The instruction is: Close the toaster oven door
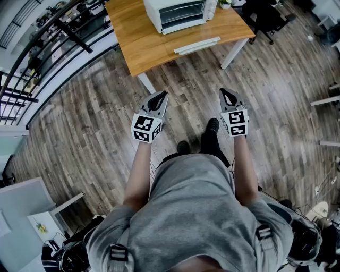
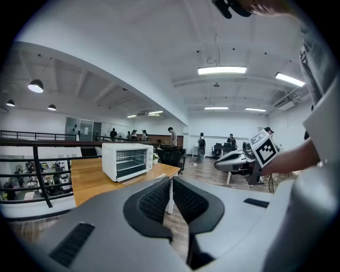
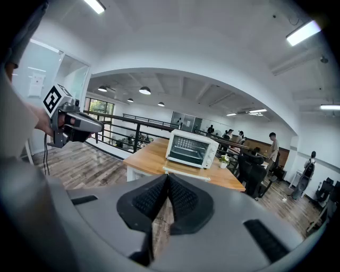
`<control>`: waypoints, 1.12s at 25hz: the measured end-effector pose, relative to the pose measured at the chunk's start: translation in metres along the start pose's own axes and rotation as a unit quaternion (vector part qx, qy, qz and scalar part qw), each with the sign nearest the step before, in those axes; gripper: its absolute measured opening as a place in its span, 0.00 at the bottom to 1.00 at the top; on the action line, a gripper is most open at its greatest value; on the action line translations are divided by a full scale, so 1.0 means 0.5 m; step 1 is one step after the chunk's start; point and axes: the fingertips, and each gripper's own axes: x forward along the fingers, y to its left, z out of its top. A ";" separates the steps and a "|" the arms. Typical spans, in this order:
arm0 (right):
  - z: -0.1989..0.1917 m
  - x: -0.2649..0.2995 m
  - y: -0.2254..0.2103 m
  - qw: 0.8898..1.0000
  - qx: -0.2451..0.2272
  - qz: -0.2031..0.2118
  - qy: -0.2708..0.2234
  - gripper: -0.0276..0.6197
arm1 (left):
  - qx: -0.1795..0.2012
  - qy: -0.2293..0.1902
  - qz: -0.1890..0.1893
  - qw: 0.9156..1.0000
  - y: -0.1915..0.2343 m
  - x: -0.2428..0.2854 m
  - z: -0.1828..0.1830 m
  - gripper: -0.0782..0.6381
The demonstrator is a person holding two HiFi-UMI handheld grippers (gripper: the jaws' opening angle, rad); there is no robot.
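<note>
A white toaster oven (image 1: 180, 13) stands on a wooden table (image 1: 141, 45) far ahead of me, its door (image 1: 196, 45) folded down flat over the table's front edge. The oven (image 2: 126, 161) also shows in the left gripper view, and in the right gripper view the oven (image 3: 191, 150) has its door (image 3: 186, 171) lowered. My left gripper (image 1: 159, 94) and right gripper (image 1: 226, 91) are held side by side over the wooden floor, well short of the table. Both are shut with nothing between the jaws: left gripper (image 2: 170, 183), right gripper (image 3: 168, 178).
A black railing (image 1: 53, 37) runs along the left behind the table. A dark office chair (image 1: 265, 18) sits to the table's right, and a small potted plant (image 3: 223, 161) stands beside the oven. Several people stand in the far background. Open floor lies between me and the table.
</note>
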 end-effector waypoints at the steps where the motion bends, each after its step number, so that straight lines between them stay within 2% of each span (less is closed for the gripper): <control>1: 0.002 0.002 0.002 1.000 0.000 0.001 0.000 0.05 | 0.000 0.000 0.000 1.000 0.001 -0.002 0.000 0.16; 28: -0.016 -0.027 0.016 1.000 0.006 -0.008 0.000 0.05 | 0.006 -0.004 -0.010 1.000 -0.030 -0.015 -0.007 0.16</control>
